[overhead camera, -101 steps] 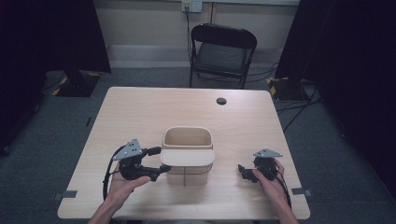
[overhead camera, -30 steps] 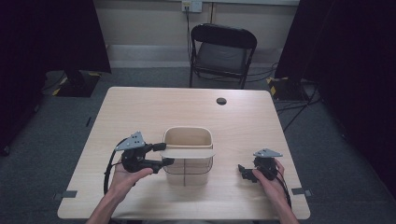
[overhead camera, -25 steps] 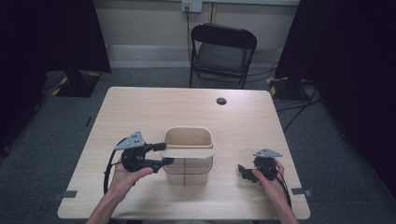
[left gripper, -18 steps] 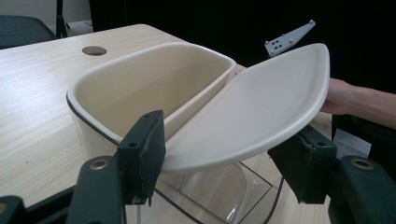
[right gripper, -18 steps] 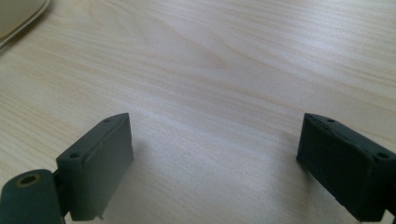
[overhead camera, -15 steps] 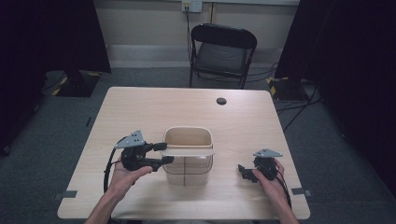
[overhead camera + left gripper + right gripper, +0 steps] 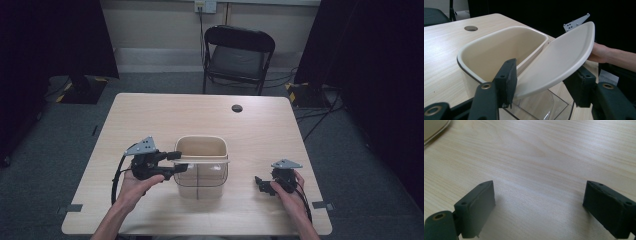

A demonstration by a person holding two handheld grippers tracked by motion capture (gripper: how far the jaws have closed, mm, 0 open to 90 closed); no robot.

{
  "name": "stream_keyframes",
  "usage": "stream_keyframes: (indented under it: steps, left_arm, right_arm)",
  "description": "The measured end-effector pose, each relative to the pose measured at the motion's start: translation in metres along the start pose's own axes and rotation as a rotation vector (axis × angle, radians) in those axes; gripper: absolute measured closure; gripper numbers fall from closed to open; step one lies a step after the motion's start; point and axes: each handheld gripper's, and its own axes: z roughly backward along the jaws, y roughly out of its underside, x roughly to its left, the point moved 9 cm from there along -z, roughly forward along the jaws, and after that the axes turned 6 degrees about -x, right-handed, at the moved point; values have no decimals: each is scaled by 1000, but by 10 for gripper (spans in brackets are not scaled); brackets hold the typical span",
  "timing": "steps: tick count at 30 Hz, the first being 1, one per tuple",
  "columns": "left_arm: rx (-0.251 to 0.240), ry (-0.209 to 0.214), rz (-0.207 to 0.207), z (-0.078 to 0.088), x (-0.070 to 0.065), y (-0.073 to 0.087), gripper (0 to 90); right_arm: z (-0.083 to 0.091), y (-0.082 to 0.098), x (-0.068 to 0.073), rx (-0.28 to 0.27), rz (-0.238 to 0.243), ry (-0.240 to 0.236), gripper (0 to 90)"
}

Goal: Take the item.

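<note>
Bin (image 7: 201, 167) mid-table; its lid (image 7: 559, 62) tilted up, long axis 9–3 o'clock, between spread jaws of left gripper (image 7: 176, 163). Right gripper (image 7: 262, 184) gaping, empty, at bin's 3 o'clock

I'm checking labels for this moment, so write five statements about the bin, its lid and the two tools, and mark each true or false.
1. The bin stands upright on the table. True.
2. The lid lies flat and shut on the bin. False: in the left gripper view it is swung up, tilted, leaving the bin open.
3. The left tool has its jaws on either side of the lid's edge. True.
4. The right tool grips the bin's rim. False: its jaws are open over bare table, apart from the bin.
5. A chair stands beyond the table's far edge. True.
</note>
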Motion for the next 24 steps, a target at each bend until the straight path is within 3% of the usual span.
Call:
stream_keyframes:
  steps: [24]
  left_arm:
    - [2, -1, -11, 0, 6, -11, 542]
  right_arm:
    - [0, 0, 0, 0, 0, 1, 97]
